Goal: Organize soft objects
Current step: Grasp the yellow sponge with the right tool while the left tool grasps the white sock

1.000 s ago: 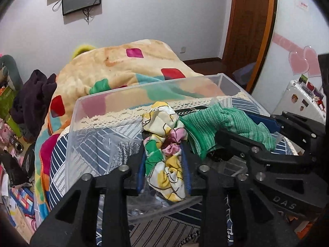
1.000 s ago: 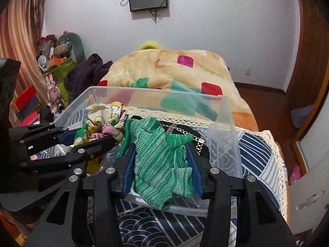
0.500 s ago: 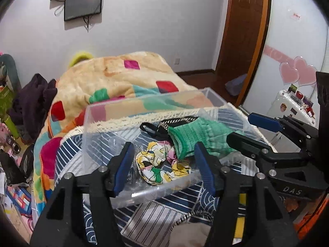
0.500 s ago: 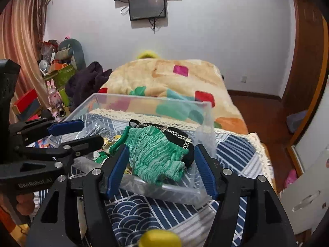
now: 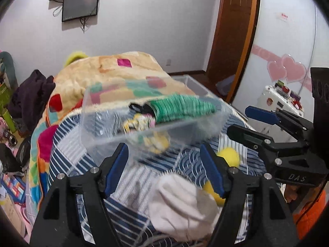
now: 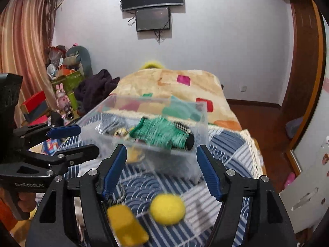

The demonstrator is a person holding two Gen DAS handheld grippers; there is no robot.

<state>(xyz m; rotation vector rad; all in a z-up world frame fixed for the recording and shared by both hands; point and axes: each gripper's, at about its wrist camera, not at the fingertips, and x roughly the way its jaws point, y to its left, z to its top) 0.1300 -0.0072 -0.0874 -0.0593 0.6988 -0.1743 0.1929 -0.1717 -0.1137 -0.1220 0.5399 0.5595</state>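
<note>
A clear plastic bin (image 5: pixel 98 123) (image 6: pixel 185 162) sits on the blue striped bedspread (image 5: pixel 67 154). In it lie a green knit piece (image 5: pixel 181 107) (image 6: pixel 160 132), a floral scrunchie (image 5: pixel 137 122) and a black item (image 6: pixel 190 140). My left gripper (image 5: pixel 164 167) is open and empty, back from the bin, above a white sock (image 5: pixel 181 203). My right gripper (image 6: pixel 161 170) is open and empty, above a yellow ball (image 6: pixel 167 209) and a yellow flat piece (image 6: pixel 126 225). The yellow ball also shows in the left wrist view (image 5: pixel 229 157).
A patchwork blanket (image 5: pixel 107 72) covers the bed behind the bin. Dark clothes (image 5: pixel 30 90) and cluttered toys (image 6: pixel 65 76) lie at the left. A wooden door (image 5: pixel 232 30) and a white cabinet (image 5: pixel 281 100) stand at the right.
Both grippers let go of the scrunchie and the green knit piece, which now lie in the bin. Both opened and pulled back toward me, bringing the sock and yellow items into view.
</note>
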